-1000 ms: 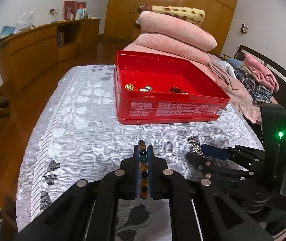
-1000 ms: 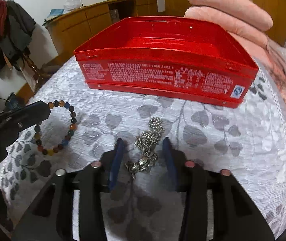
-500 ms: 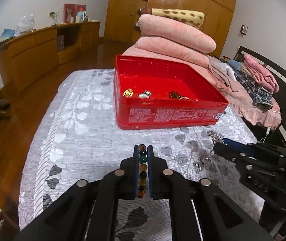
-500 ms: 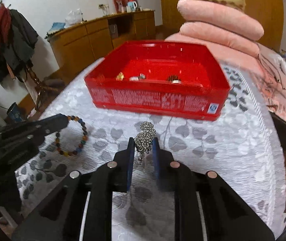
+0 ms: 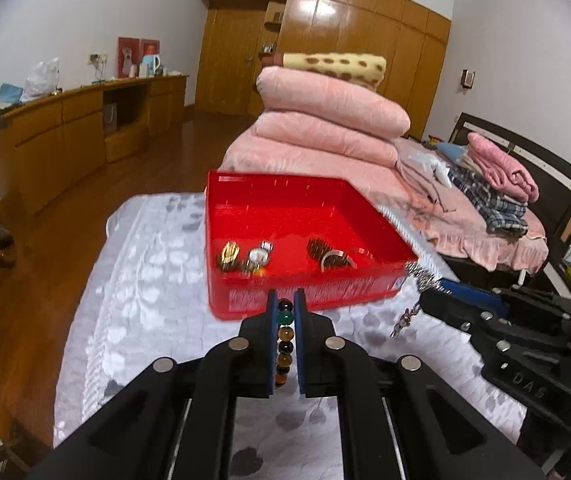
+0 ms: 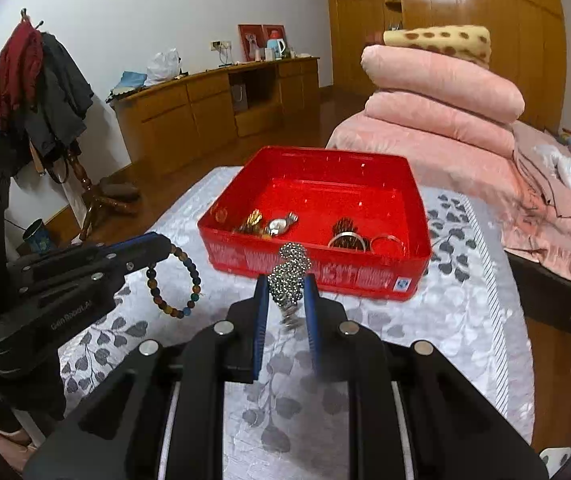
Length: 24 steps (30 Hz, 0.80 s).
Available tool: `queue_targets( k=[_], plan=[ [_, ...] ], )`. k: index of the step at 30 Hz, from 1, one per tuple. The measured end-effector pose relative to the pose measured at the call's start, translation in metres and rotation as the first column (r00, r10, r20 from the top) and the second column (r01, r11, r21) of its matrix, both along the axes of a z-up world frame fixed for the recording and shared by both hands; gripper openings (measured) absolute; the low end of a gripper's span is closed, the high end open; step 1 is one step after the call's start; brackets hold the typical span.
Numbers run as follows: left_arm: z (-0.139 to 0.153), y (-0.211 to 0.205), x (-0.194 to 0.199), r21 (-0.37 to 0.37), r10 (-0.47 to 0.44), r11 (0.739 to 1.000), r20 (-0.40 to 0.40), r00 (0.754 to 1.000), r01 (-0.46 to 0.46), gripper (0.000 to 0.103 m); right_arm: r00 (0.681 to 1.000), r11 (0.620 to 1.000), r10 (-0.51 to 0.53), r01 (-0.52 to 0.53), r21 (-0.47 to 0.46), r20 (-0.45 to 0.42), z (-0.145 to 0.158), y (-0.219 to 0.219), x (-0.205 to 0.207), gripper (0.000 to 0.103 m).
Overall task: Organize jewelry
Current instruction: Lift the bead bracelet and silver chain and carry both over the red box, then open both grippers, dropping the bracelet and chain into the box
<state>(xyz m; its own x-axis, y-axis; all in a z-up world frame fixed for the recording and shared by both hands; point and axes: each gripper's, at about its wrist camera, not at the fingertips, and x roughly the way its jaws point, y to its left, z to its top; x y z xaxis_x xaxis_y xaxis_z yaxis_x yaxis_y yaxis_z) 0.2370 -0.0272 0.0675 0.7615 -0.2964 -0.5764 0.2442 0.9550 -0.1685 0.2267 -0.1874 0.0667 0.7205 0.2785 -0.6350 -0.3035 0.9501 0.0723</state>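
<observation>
Inspection of progress: part done. The red box (image 6: 413, 216) stands on the grey leaf-patterned bedspread (image 6: 465, 320), toward its far end, just in front of the stacked pink quilts (image 6: 441, 96). Several pieces already lie along the box's near wall: a gold item (image 6: 252, 219) and a watch (image 6: 279, 225) toward the near left corner, a dark beaded piece (image 6: 343, 227) and silver bangles (image 6: 385, 242) toward the near right.

Two pieces are outstanding, both in hand and clear of the bedspread. The left gripper (image 5: 285, 312) is fully closed on the multicoloured bead bracelet (image 6: 173, 280); most of its loop hangs free below the fingertips, short of the box's near left corner. The right gripper (image 6: 287, 292) has its jaws drawn in tight on the bunched silver chain (image 6: 290, 276), with a tail dangling beneath, short of the box's near wall.

No other loose jewelry is visible on the bedspread in either view.

Judgement: collection is near complete. Remaining work is to carry both pieces over the near wall, release them inside, and confirm neither snags on the rim
</observation>
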Motion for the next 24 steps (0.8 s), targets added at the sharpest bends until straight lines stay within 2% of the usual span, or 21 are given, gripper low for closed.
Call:
queue_targets(
  k=[12,17,24],
  plan=[
    [0.036,-0.004,0.038,-0.06,0.017,0.998,0.073,0.997,-0.013,0.008,1.0,0.999,-0.022,0.022,0.029,0.015,0.019,0.0,0.04,0.017],
    [0.035,-0.006,0.061,-0.062,0.044,0.997,0.078,0.996,-0.039,0.008,0.999,0.998,-0.041,0.041,0.04,-0.002,0.017,-0.001,0.063,0.017],
    [0.019,-0.01,0.094,-0.052,0.065,0.997,0.042,0.997,-0.063,0.008,0.997,0.995,-0.065,0.068,0.069,-0.045,0.008,-0.004,0.098,0.017]
  ],
)
